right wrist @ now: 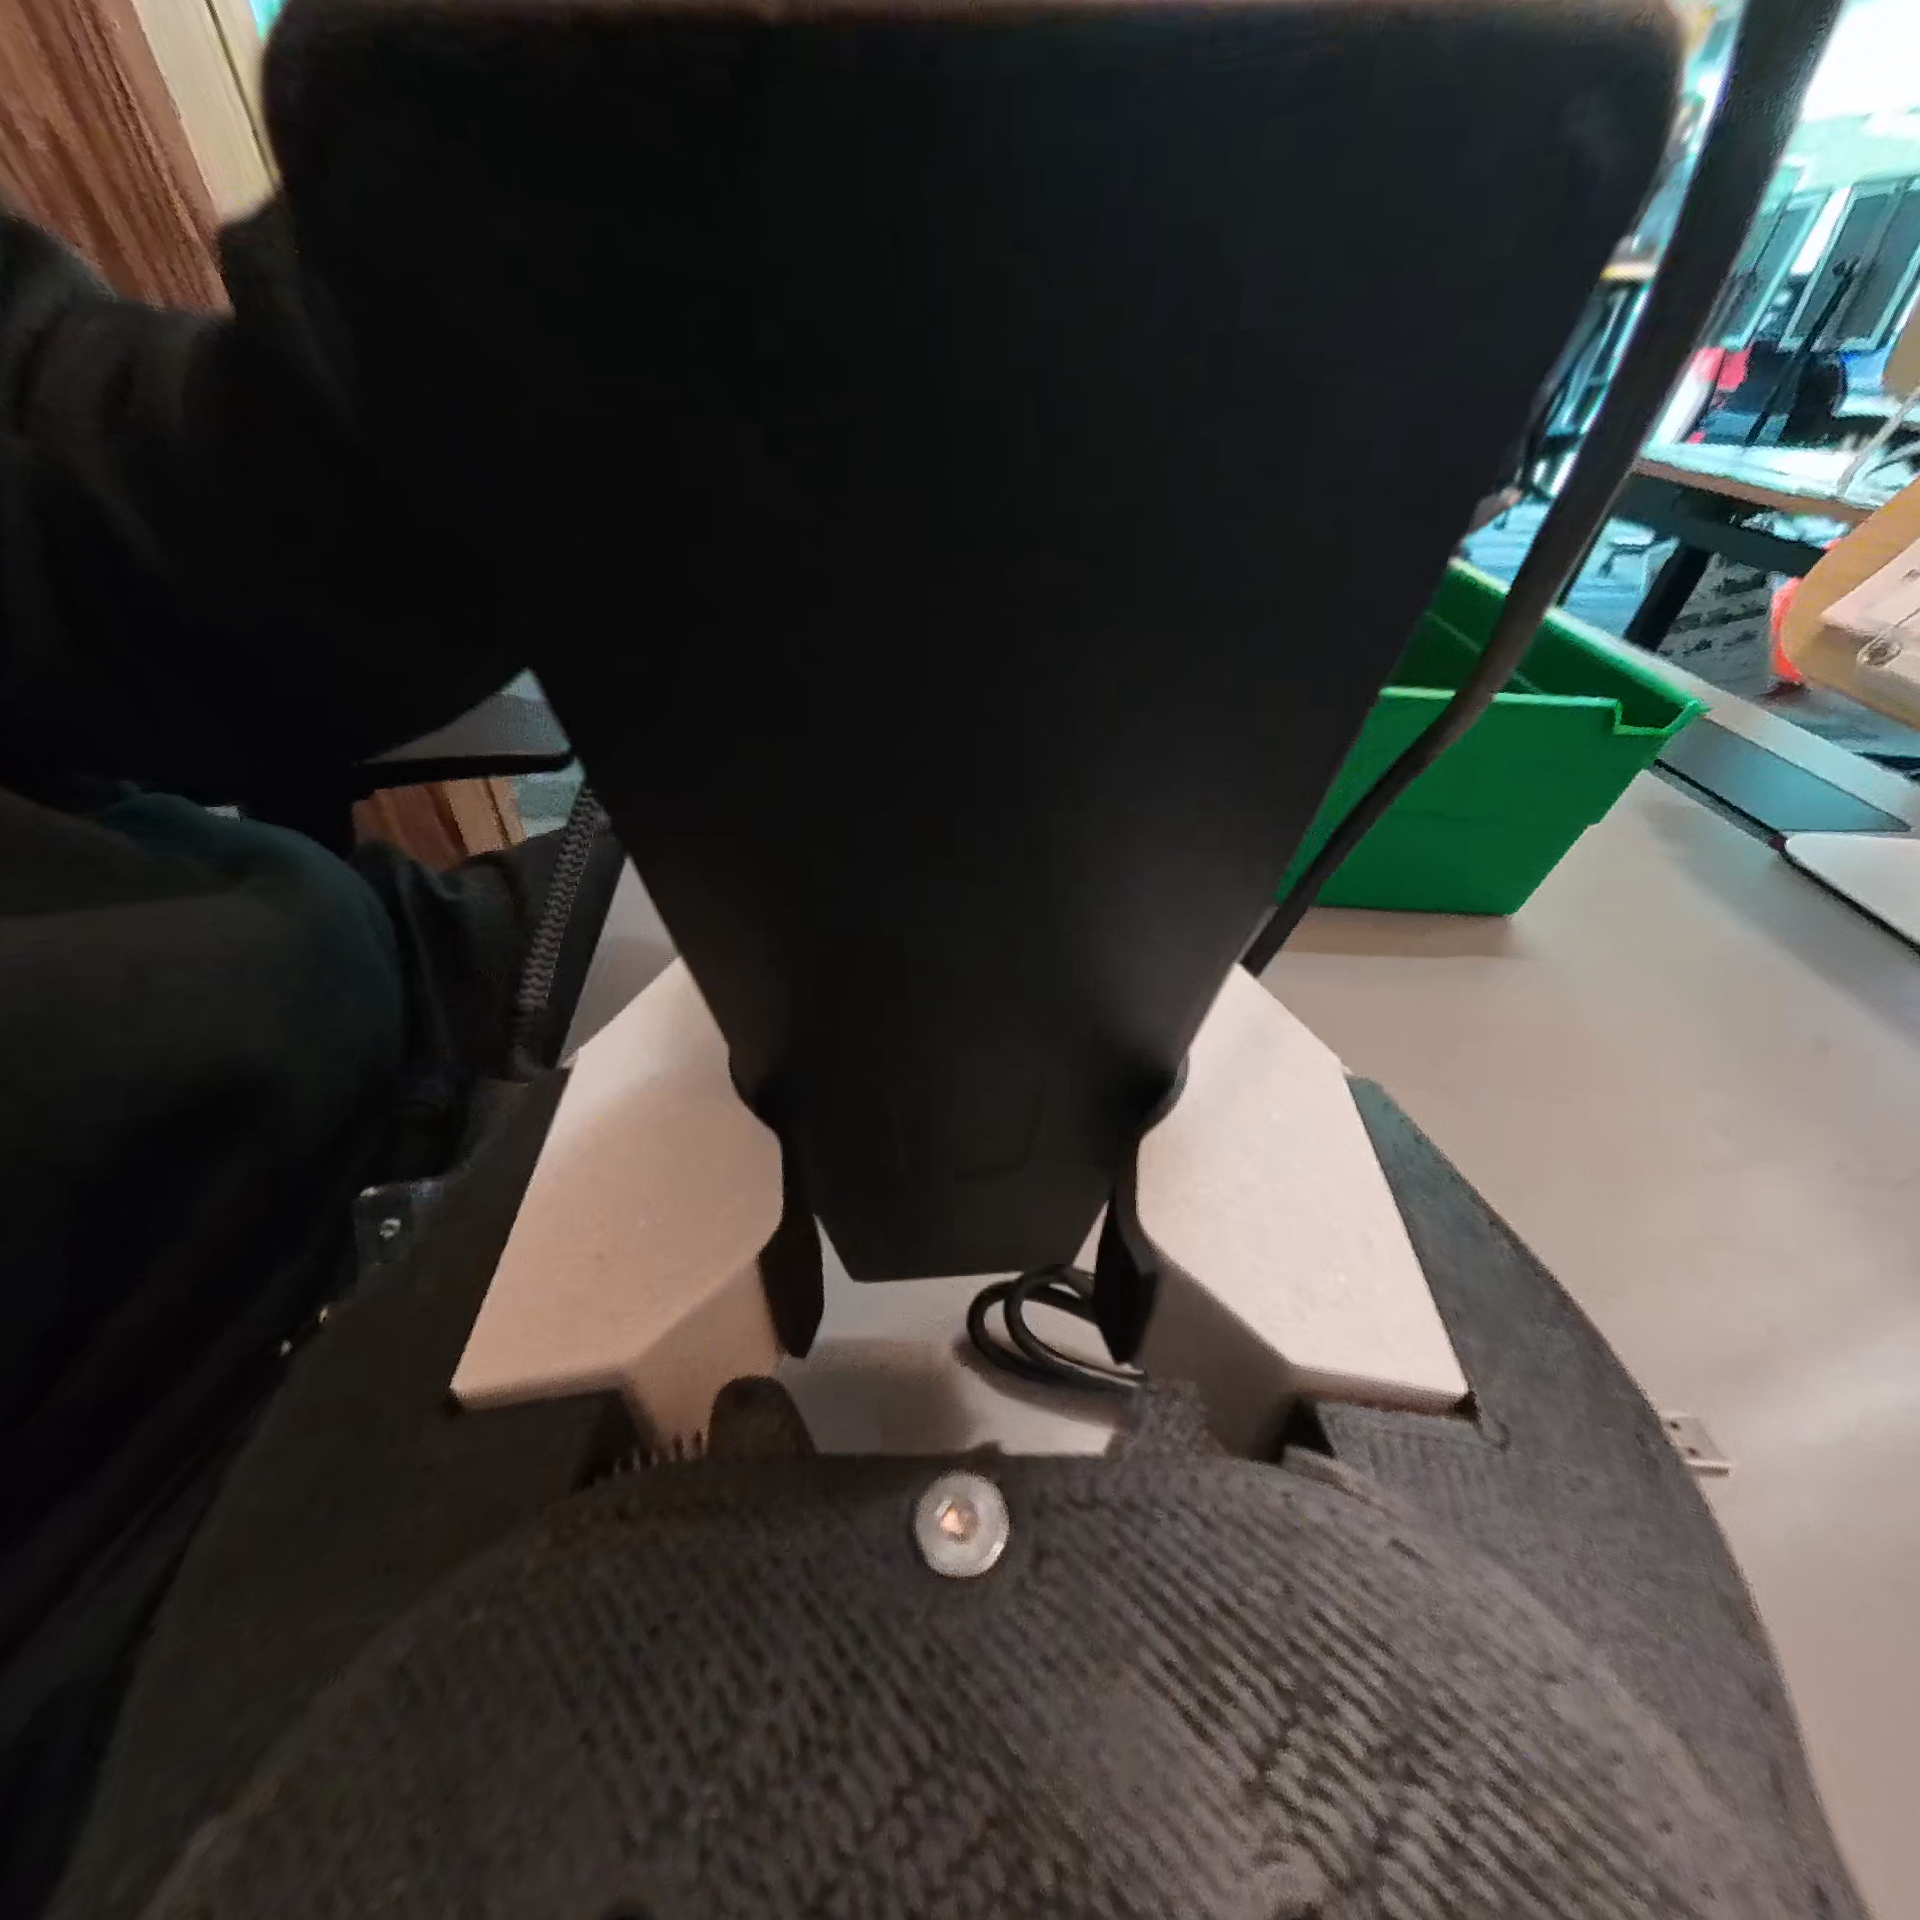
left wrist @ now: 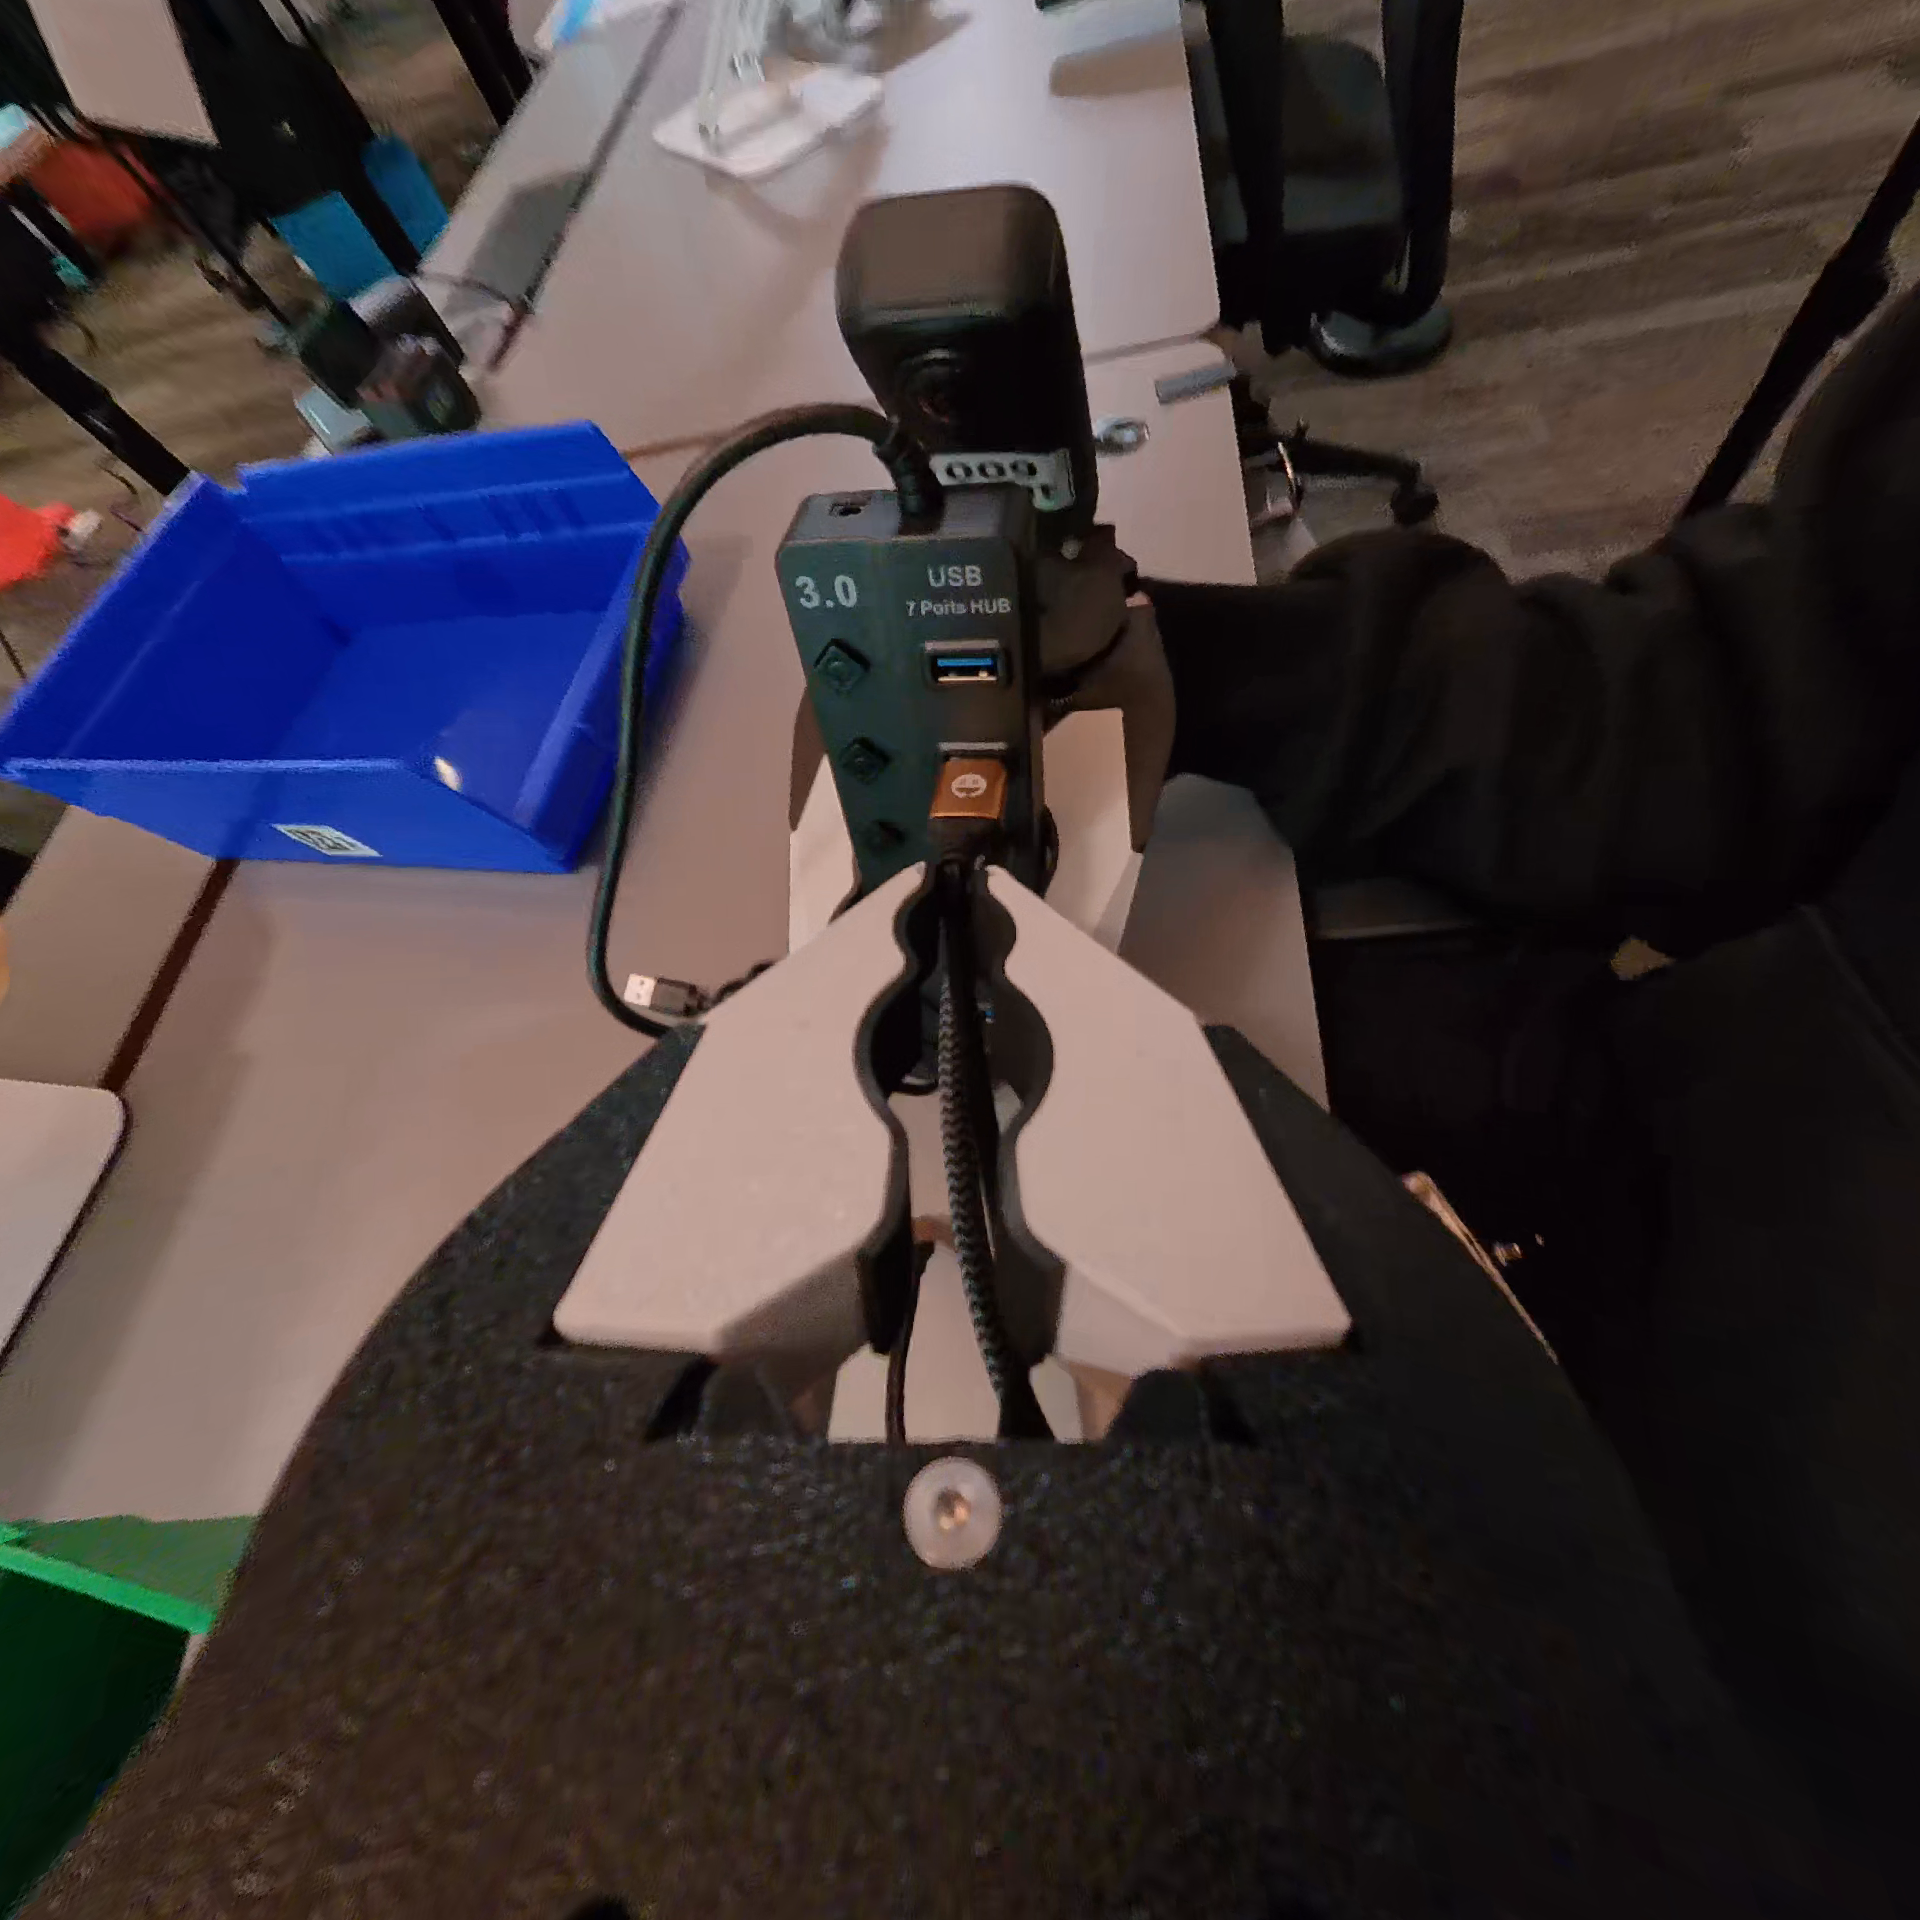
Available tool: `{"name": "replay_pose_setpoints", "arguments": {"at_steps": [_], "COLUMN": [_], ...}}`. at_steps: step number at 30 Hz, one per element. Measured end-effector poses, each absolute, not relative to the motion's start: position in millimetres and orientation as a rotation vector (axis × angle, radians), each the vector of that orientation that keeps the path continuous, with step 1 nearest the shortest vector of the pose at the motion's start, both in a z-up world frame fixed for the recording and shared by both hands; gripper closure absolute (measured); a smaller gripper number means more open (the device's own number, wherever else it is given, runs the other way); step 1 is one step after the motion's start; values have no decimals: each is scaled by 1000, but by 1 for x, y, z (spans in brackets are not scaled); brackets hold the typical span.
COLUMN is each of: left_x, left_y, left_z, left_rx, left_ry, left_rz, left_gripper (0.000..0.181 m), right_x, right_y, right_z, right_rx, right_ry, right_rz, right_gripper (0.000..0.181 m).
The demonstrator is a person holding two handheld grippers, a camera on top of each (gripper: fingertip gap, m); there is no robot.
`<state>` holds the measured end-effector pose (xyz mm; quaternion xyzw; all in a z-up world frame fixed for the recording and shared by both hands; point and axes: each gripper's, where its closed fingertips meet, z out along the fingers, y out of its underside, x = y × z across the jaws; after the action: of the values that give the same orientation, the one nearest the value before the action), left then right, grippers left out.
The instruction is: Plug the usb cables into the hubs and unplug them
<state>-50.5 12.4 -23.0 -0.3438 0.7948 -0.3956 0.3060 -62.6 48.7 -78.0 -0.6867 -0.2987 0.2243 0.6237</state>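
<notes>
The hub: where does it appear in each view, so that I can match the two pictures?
Left wrist view: hub upright at centre, beyond the left claw gripping a cable.
Right wrist view: hub back fills the centre, held in the right claw.
Shared landmark: green bin, bottom left there, right here.

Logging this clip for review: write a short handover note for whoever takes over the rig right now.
Left gripper: shut on the braided cable just behind its orange plug.
Right gripper: shut on the black USB hub, holding it off the table.
Done: orange plug sits at the hub's second port; full seating unclear.
Left: unplug it. The hub's own cable hangs loose.
</notes>
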Motion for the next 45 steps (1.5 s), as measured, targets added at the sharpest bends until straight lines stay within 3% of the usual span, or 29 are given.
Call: {"name": "replay_pose_setpoints", "arguments": {"at_steps": [4,11,20,28,35,45], "left_x": [-56,-89,-121,-129,-147,-176], "left_y": [24,78,80,63,76,100], "left_z": [6,31,-39,-85,-87,-97], "left_rx": [-922,-1053,-1191,-1225,-1229,-1295], "left_ry": [1886,1461,1508,1652,1598,1525], "left_rz": [-1163,-1319,-1406,-1353,-1395,-1492], "left_gripper": [159,148,146,140,139,140], "right_x": [-54,-9,34,102,182,256], "right_y": [46,34,30,47,71,129], "right_z": [-65,-29,-5,82,137,101], "right_rx": [-1548,-1523,-1619,-1621,-1649,-1745], "right_ry": [-649,-462,-399,-407,-292,36], "right_rz": [491,312,98,-76,-255,-189], "right_gripper": [118,118,118,119,119,117]}}
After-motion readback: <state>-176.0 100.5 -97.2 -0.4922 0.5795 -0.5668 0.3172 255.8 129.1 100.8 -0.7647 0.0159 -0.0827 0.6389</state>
